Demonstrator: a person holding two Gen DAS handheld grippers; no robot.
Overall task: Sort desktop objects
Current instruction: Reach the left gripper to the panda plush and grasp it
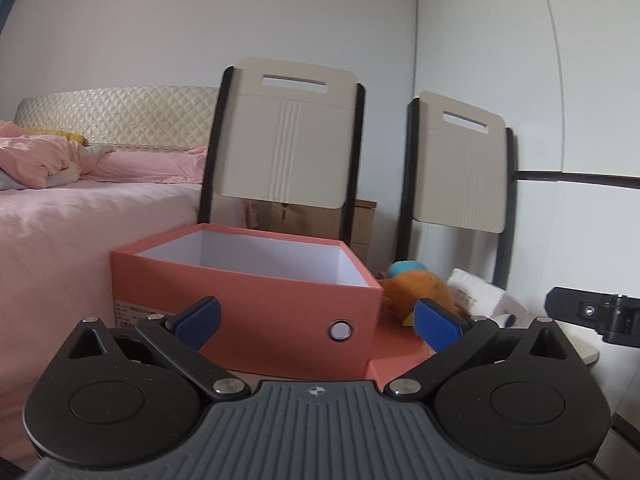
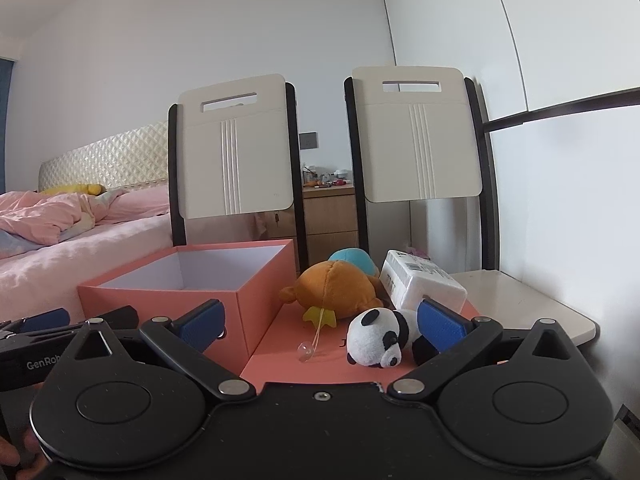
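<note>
An open salmon-pink box [image 1: 256,312] [image 2: 168,300] with a white inside stands on the table. Its flat pink lid [image 2: 328,360] lies to its right. On the lid lie an orange plush toy [image 2: 336,290] [image 1: 420,286], a small panda plush [image 2: 380,336] and a white tissue pack [image 2: 420,284] [image 1: 484,294]. A blue plush [image 2: 354,258] lies behind the orange one. My left gripper [image 1: 318,322] is open and empty in front of the box. My right gripper [image 2: 320,326] is open and empty, with the panda just inside its right finger [image 2: 442,328].
Two folding chairs [image 2: 236,160] [image 2: 416,136] stand behind the table. A bed with pink bedding [image 1: 60,208] is on the left. A wooden nightstand [image 2: 330,216] stands between the chairs. The table's right edge [image 2: 576,320] is near the white wall.
</note>
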